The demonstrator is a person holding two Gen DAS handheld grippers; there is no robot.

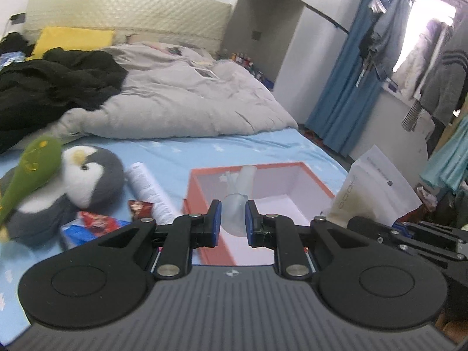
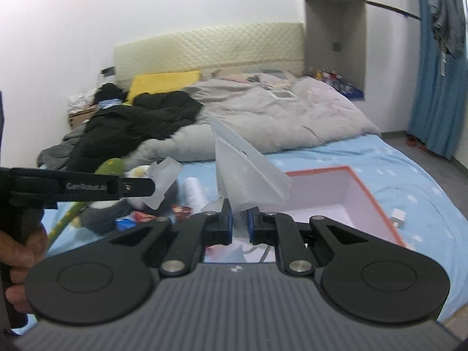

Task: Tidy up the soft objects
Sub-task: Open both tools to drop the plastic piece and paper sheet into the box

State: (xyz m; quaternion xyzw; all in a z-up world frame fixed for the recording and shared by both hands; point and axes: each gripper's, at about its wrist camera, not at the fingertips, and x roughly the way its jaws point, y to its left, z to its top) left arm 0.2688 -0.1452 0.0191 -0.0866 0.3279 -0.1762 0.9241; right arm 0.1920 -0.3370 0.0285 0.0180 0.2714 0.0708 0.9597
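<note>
My left gripper (image 1: 232, 219) is shut on a soft translucent tube (image 1: 235, 216) and holds it over the near edge of the open orange box (image 1: 201, 193). It also shows in the right wrist view (image 2: 155, 187), holding the tube (image 2: 163, 181). My right gripper (image 2: 239, 222) is shut on a white plastic bag (image 2: 245, 172) that stands up from its jaws beside the orange box (image 2: 377, 201). That bag shows in the left wrist view (image 1: 377, 184). A grey and white penguin plush (image 1: 79, 178) and a green plush (image 1: 29, 166) lie on the blue sheet at the left.
A white roll (image 1: 149, 187) and snack packets (image 1: 99, 222) lie between the penguin and the box. A grey duvet (image 1: 187, 99) and black clothes (image 1: 52, 82) cover the far half of the bed. A small white item (image 2: 399, 216) lies right of the box.
</note>
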